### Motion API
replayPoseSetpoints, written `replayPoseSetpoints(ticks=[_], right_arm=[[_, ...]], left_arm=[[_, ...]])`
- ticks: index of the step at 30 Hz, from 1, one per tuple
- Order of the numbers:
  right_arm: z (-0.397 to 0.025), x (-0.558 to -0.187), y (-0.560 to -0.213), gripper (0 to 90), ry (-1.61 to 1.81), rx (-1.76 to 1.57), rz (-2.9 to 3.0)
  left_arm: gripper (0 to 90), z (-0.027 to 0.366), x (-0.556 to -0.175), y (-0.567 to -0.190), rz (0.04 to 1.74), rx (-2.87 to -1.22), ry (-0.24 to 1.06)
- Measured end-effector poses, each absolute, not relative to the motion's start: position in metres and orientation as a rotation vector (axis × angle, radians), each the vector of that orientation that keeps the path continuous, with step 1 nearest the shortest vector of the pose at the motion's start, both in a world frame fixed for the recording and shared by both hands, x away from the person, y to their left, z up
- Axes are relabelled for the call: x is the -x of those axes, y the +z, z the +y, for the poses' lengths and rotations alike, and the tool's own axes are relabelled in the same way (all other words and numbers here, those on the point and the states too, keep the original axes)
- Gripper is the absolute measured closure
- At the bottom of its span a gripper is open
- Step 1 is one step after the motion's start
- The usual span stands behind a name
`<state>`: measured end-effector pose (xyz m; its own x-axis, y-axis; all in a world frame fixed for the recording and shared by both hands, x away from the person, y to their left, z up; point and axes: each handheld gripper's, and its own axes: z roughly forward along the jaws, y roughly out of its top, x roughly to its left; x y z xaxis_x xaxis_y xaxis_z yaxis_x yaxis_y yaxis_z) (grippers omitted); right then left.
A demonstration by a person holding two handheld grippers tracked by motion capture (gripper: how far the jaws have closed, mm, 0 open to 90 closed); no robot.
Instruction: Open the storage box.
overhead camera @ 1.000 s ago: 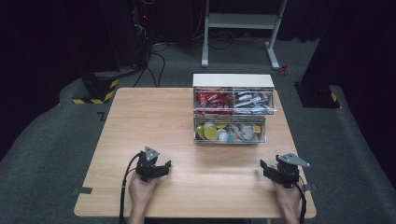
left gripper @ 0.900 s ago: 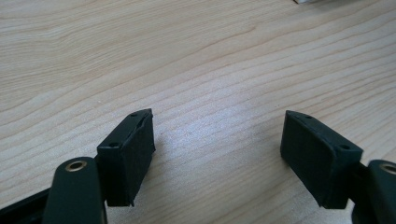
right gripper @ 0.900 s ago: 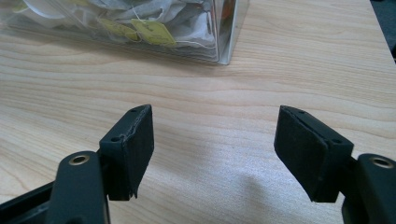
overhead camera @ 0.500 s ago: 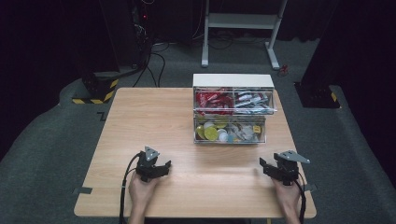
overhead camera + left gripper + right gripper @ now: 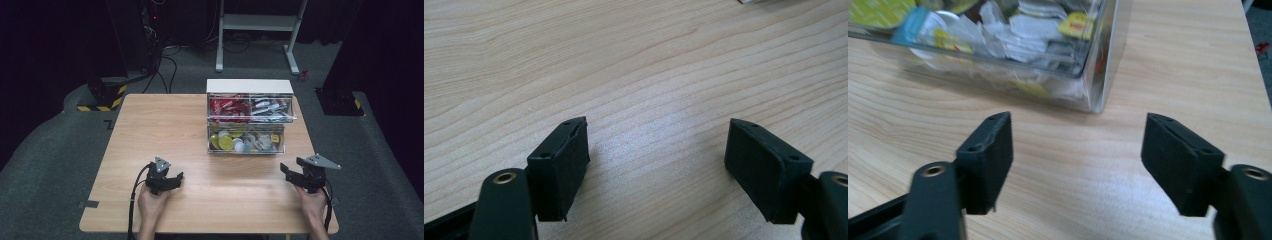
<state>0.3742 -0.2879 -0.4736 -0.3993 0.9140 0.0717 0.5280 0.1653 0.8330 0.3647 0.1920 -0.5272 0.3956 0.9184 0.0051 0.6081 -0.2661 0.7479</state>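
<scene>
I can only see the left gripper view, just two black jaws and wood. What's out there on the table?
Observer: A clear organizer box with a white top stands at the far side of the table, ahead of the right gripper.
Operator: What's inside it?
Observer: The upper level holds red and white packets; the lower level holds yellow-lidded cups and paper sachets.
Operator: Is the other gripper grabbing something?
Observer: No. In the right gripper view its jaws stand wide apart over bare wood, short of the box's near corner.
Operator: And mine?
Observer: The left gripper sits low at the near left, far from the box.
</scene>
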Motion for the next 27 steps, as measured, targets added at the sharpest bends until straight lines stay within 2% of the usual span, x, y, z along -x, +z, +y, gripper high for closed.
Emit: replayPoseSetpoints(ticks=[12,19,27], right_arm=[[-0.289,-0.382,-0.45,27.2,1.15,-1.315,1.998],[-0.287,-0.379,-0.442,33.7,1.159,-1.276,1.937],[-0.284,-0.383,-0.431,34.9,1.184,-1.257,1.937]], left_arm=[[26.2,0.192,-0.365,-0.527,1.302,-1.984,0.59],[26.2,0.192,-0.365,-0.527,1.302,-1.983,0.591],[26.2,0.192,-0.365,-0.527,1.302,-1.983,0.591]])
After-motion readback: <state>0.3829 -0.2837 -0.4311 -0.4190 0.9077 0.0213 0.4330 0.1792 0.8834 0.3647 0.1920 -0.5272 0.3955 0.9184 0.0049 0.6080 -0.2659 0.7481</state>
